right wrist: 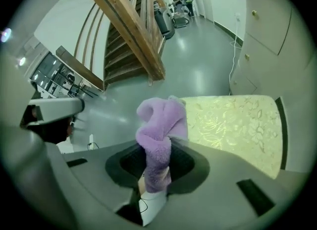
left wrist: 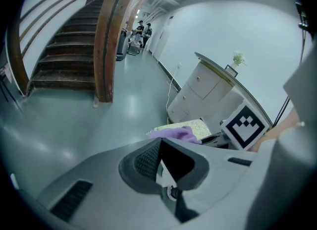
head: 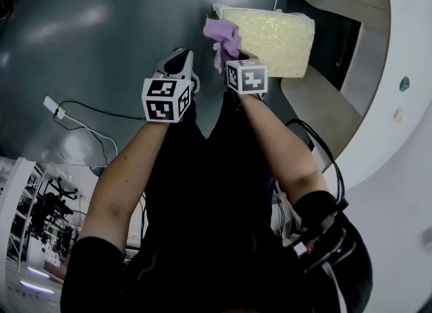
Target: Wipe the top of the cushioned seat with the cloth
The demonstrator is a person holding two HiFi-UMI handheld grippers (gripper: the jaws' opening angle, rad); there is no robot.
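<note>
Fig. Right gripper point(right wrist: 158, 154) clamped on the bunched purple cloth point(right wrist: 161, 125), poised at the left edge of the cushioned seat point(right wrist: 233, 120). Left gripper point(left wrist: 159, 142) closed, empty (idle alongside). Recommended: press the cloth flat, then sweep overlapping strokes across the top.

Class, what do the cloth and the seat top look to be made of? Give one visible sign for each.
The cloth: likely microfibre or fleece, matt purple; its surface is a fuzzy, fluffy pile. The seat top: likely woven upholstery fabric, perhaps brocade, pale yellow with a slight sheen; a leafy pattern runs across it.
</note>
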